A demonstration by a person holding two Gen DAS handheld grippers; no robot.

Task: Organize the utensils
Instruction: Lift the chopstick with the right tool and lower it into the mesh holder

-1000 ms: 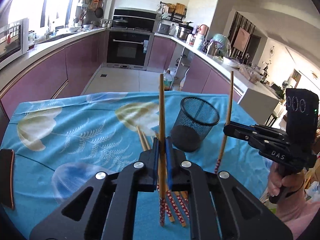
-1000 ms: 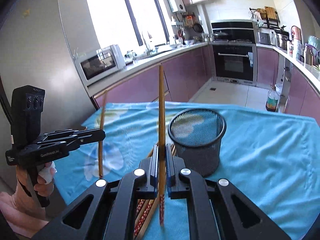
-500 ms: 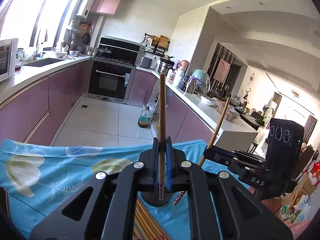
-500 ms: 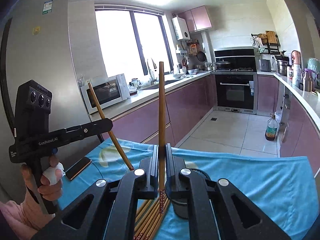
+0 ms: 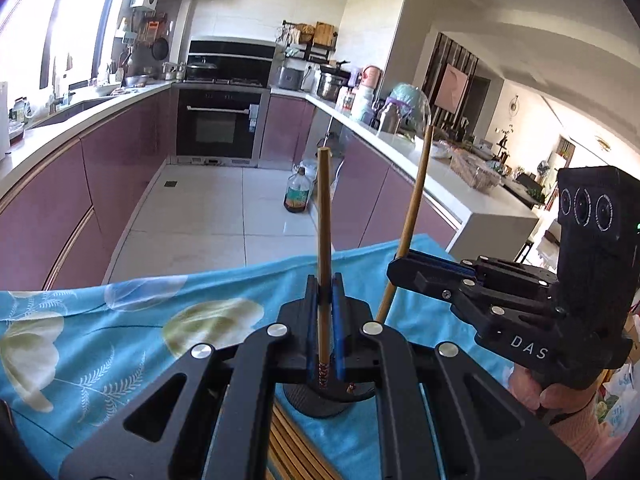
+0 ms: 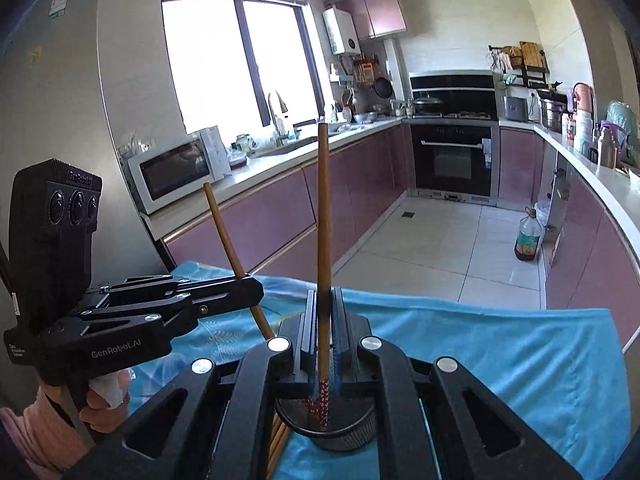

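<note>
My left gripper (image 5: 325, 292) is shut on an upright wooden chopstick (image 5: 324, 220). Its red patterned lower end hangs over the black mesh cup (image 5: 320, 404), which is mostly hidden under the jaws. At the right, my right gripper (image 5: 400, 268) holds a second chopstick (image 5: 416, 200), tilted. In the right wrist view, my right gripper (image 6: 325, 304) is shut on that chopstick (image 6: 323, 220), whose patterned end is at the mouth of the cup (image 6: 344, 432). My left gripper (image 6: 252, 292) stands at the left with its chopstick (image 6: 222, 224) leaning. Several loose chopsticks (image 6: 280, 436) lie beside the cup.
A blue floral tablecloth (image 5: 100, 340) covers the table, whose far edge drops to the tiled kitchen floor. An oil bottle (image 5: 298, 196) stands on the floor. Purple cabinets and counters line both sides. A person's hand (image 5: 560, 396) grips the right handle.
Both grippers have risen and moved over the cup with their chopsticks. The cup, earlier ahead of the jaws, now sits beneath them, and the two chopsticks lean towards each other.
</note>
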